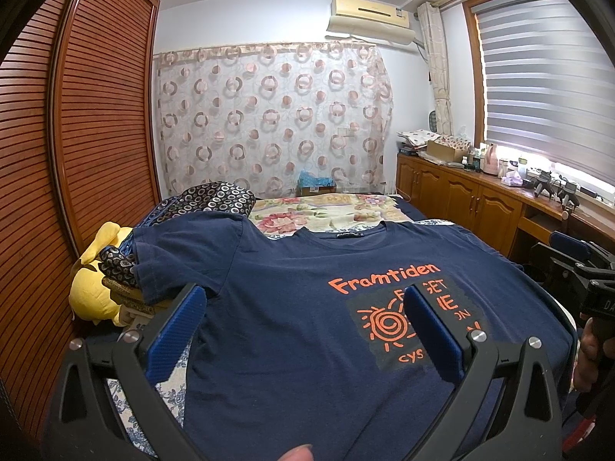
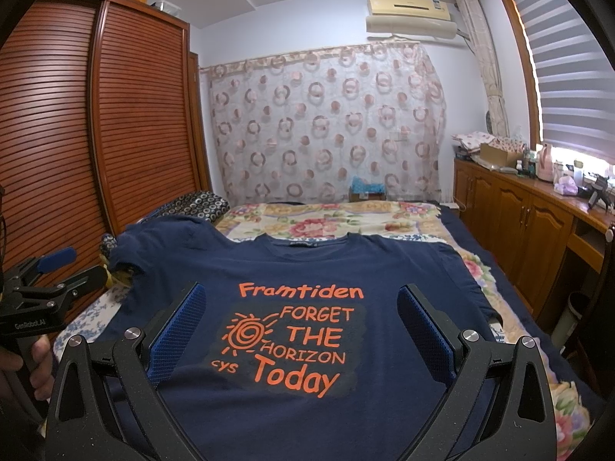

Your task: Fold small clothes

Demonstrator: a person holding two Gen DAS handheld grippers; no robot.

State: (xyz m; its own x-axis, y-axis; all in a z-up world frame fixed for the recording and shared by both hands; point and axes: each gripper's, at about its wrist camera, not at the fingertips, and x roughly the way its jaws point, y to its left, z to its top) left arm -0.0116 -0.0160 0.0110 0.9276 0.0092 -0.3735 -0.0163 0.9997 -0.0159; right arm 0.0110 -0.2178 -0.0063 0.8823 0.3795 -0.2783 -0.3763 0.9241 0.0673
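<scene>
A navy T-shirt (image 2: 292,269) lies spread flat, print side up, on the near part of the bed (image 2: 511,284), its collar toward the far end and its left sleeve draped over a pile of pillows (image 1: 215,198). The left gripper (image 1: 303,319) hovers above the shirt's left half, fingers spread wide and empty. The right gripper (image 2: 300,322) hovers over the orange print (image 2: 292,340), likewise wide apart, holding nothing.

T-shirt (image 2: 307,269): navy, orange lettering and sun print. Bedspread (image 2: 346,219): cream, red-pink floral. Curtain (image 2: 326,126): white, sheer, pink-brown rings. Wardrobe (image 2: 134,115): reddish-brown slats. Pillow (image 1: 215,196): dark, ringed. Plush (image 1: 96,292): yellow. Pads (image 2: 180,330): blue.
</scene>
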